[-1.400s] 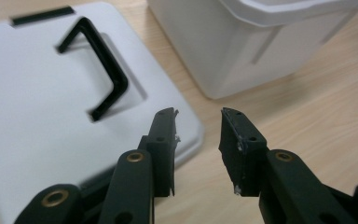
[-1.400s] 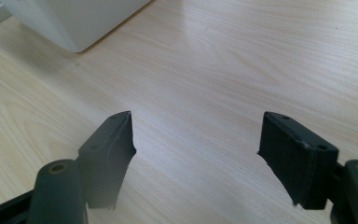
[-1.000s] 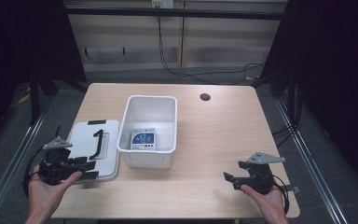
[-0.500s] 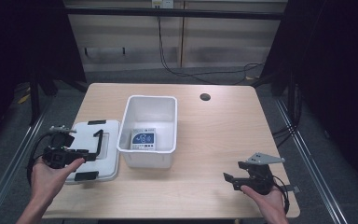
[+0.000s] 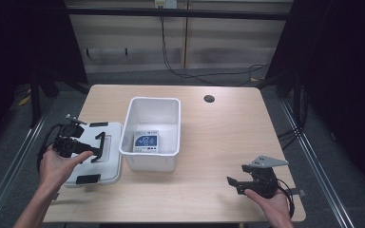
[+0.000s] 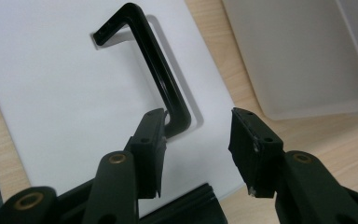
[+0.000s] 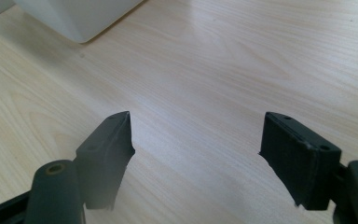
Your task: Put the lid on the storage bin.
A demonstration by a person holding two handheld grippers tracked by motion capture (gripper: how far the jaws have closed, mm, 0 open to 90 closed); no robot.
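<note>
Hovering my left gripper (image 6: 196, 149), jaws apart, over the white lid (image 6: 51, 93) beside its black handle (image 6: 161, 84); right gripper (image 7: 196, 154) gapes above bare table (image 7: 242, 60).

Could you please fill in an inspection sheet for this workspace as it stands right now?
Surface: light wooden table with a dark round hole near its far edge.
Job's things: white bin, open, a blue-labelled item inside; white lid lying flat beside it, black handle raised.
Clutter: nothing seen.
Grippers: left tool open over the lid, one jaw beside the handle; right tool open above bare wood.
Cables: black cable trailing from the left tool; more on the floor beyond.
Surroundings: dark curtains, grey floor.
</note>
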